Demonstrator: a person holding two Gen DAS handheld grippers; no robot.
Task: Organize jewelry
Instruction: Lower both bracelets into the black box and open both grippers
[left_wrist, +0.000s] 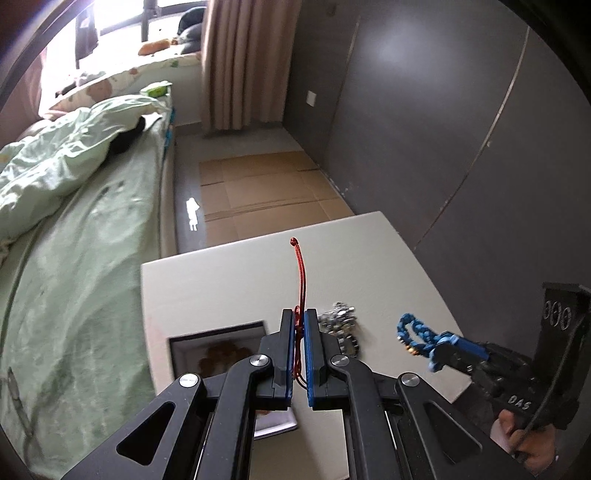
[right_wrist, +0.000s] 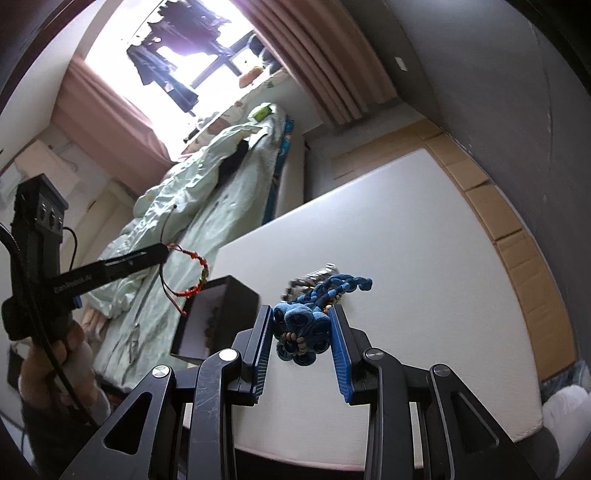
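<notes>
My left gripper (left_wrist: 300, 317) is shut on a red cord bracelet (left_wrist: 300, 273) and holds it above the white table (left_wrist: 221, 280); in the right wrist view the bracelet (right_wrist: 192, 275) hangs from that gripper (right_wrist: 164, 254) over the open black box (right_wrist: 218, 317). My right gripper (right_wrist: 302, 314) is shut on a blue braided bracelet (right_wrist: 314, 314) held above the table (right_wrist: 424, 258); it also shows in the left wrist view (left_wrist: 415, 332). A silver metal bracelet (left_wrist: 340, 321) lies on the table between the two grippers, partly hidden in the right wrist view (right_wrist: 314, 277).
The black box (left_wrist: 218, 347) with a white lining sits at the table's left front edge. A bed with green bedding (left_wrist: 74, 221) runs along the left. Flattened cardboard (left_wrist: 266, 188) covers the floor beyond the table. A grey wall (left_wrist: 443, 129) stands on the right.
</notes>
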